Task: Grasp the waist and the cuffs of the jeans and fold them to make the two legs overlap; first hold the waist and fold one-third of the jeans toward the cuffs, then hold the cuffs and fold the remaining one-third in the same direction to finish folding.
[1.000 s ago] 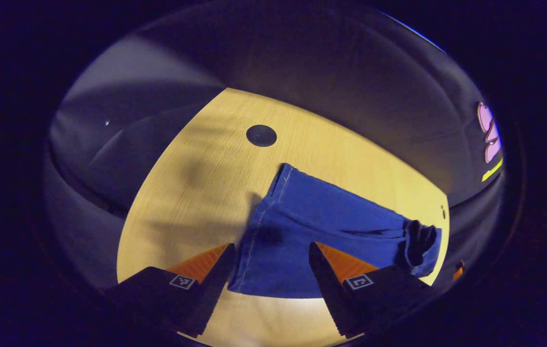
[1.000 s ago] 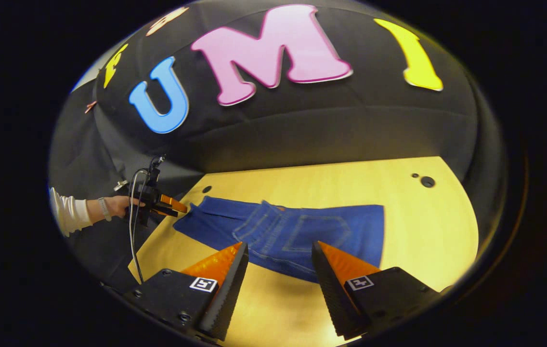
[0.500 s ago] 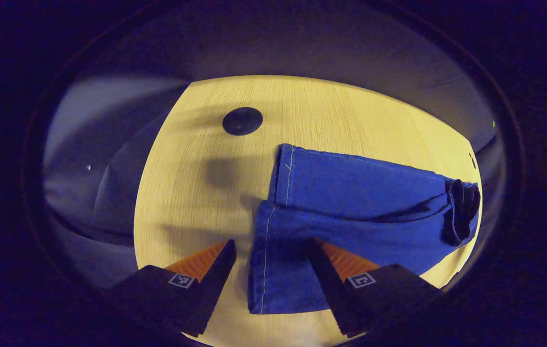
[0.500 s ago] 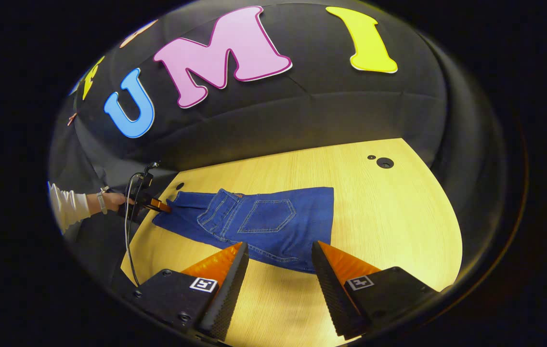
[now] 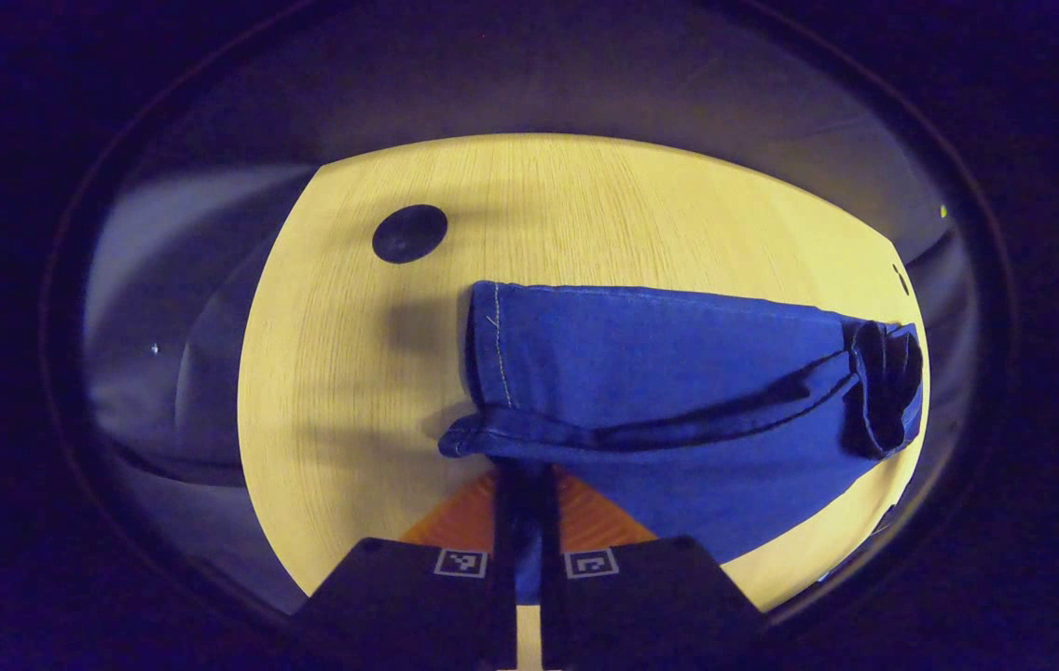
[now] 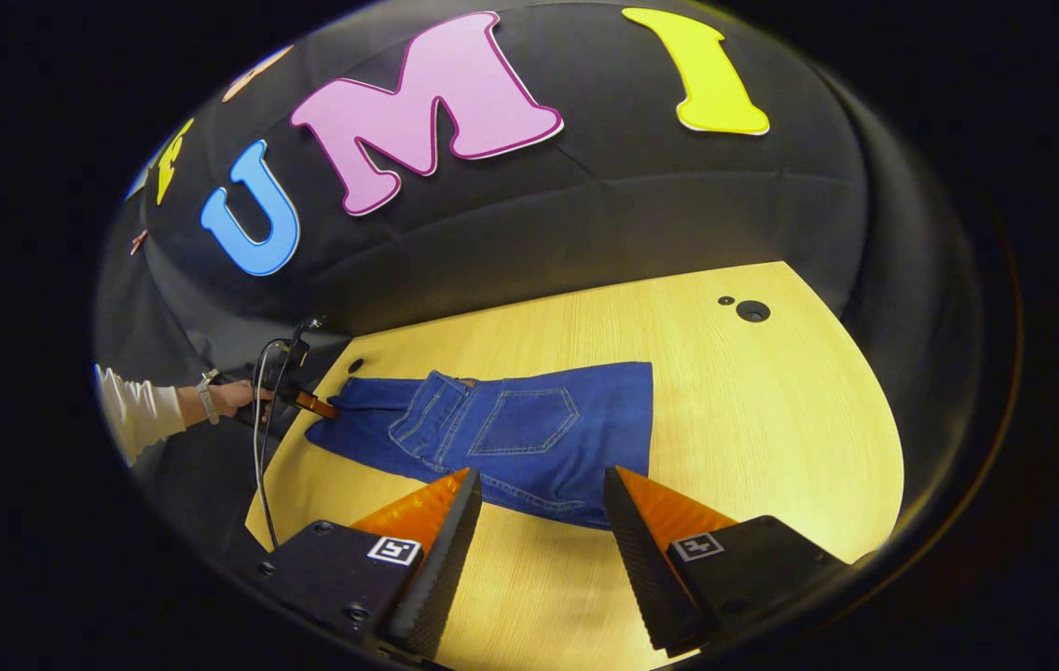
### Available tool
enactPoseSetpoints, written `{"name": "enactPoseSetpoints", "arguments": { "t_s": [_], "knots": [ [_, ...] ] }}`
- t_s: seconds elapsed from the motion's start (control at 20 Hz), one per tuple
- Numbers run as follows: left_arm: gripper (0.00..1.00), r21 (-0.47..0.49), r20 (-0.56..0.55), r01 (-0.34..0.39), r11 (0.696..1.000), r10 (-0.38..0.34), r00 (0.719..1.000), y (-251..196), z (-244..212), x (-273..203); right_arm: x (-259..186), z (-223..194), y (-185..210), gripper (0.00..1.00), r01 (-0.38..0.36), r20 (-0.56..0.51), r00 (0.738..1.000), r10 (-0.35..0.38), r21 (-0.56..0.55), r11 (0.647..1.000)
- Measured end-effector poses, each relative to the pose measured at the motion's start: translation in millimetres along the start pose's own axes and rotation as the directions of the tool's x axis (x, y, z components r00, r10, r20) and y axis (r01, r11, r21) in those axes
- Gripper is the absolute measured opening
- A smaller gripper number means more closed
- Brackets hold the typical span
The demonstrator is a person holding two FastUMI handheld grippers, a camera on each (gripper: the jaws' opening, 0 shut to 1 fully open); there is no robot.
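Note:
Blue jeans (image 5: pixel 679 373) lie on the wooden table (image 5: pixel 343 373), their two legs stacked. My left gripper (image 5: pixel 522 494) is shut on the near cuff (image 5: pixel 492 438), and a strip of denim runs down between its fingers. The far end (image 5: pixel 884 382) of the jeans is bunched into a dark roll. In the right gripper view the jeans (image 6: pixel 511 433) show a back pocket (image 6: pixel 525 419) facing up, and the left gripper (image 6: pixel 315 403), held by a hand (image 6: pixel 236 398), pinches their left end. My right gripper (image 6: pixel 539 503) hovers open over the table, just short of the jeans' near edge.
A dark round cap (image 5: pixel 409 233) is set in the tabletop beyond the cuffs. Another round hole (image 6: pixel 752 310) sits at the table's far right. A cable (image 6: pixel 259 466) hangs from the left gripper over the table's left edge. Black cloth walls stand behind the table.
My left gripper has moved in and shut on the near cuff, which now lifts and curls. The right gripper has stayed open and barely shifted.

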State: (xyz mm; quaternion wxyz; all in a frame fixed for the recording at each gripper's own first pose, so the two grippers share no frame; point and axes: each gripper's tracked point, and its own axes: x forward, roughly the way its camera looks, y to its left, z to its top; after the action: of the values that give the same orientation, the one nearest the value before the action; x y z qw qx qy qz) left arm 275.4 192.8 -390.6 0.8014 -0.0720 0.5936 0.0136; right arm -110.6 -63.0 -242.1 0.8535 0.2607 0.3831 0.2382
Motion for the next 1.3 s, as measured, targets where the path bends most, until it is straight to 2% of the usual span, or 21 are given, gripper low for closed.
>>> {"name": "enactPoseSetpoints", "arguments": {
  "t_s": [0.05,0.1,0.25,0.35,0.55,0.7,0.9,1.15,1.2,1.3],
  "knots": [
    [0.09,-0.008,0.008,-0.004,1.0,0.004,1.0,-1.1,1.2,-4.1,-0.9,1.5,-0.5,0.82,0.0,0.005,1.0,0.0,0.004,1.0],
    [0.07,-0.023,0.023,-0.008,1.0,0.008,1.0,-1.5,2.7,-8.9,-1.6,3.1,-0.7,0.81,-0.001,0.01,1.0,0.001,0.009,1.0],
    [0.06,-0.008,0.087,0.019,1.0,-0.018,0.996,-17.9,11.4,-45.4,-5.5,12.1,-7.6,0.81,0.005,0.034,0.999,-0.006,0.022,1.0],
    [0.06,0.015,0.142,0.08,0.997,-0.081,0.987,-40.8,21.4,-82.4,-9.0,17.7,-10.7,0.82,0.006,0.051,0.999,-0.008,0.033,0.999],
    [0.06,0.087,0.22,0.207,0.975,-0.221,0.95,-120.4,38.5,-159.8,-18.9,27.5,-12.9,0.82,0.004,0.089,0.996,-0.008,0.043,0.999],
    [0.06,0.161,0.265,0.314,0.936,-0.348,0.899,-203.8,50.7,-212.7,-27.5,31.4,-14.0,0.81,-0.003,0.109,0.994,-0.001,0.042,0.999],
    [0.06,0.188,0.262,0.53,0.827,-0.562,0.785,-340.0,61.3,-253.2,-42.8,37.0,-19.3,0.82,-0.017,0.138,0.99,0.011,0.039,0.999],
    [0.06,0.18,0.164,0.564,0.806,-0.59,0.79,-459.1,58.9,-206.7,-65.2,39.2,-46.0,0.82,-0.001,0.167,0.986,-0.009,0.057,0.998],
    [0.06,0.192,0.148,0.558,0.808,-0.586,0.797,-473.8,54.1,-188.6,-69.0,37.5,-52.6,0.82,0.01,0.171,0.985,-0.02,0.059,0.998],
    [0.06,0.246,0.132,0.506,0.827,-0.545,0.828,-498.9,53.1,-158.4,-76.1,32.5,-67.1,0.82,0.035,0.171,0.984,-0.045,0.064,0.997]
  ]
}}
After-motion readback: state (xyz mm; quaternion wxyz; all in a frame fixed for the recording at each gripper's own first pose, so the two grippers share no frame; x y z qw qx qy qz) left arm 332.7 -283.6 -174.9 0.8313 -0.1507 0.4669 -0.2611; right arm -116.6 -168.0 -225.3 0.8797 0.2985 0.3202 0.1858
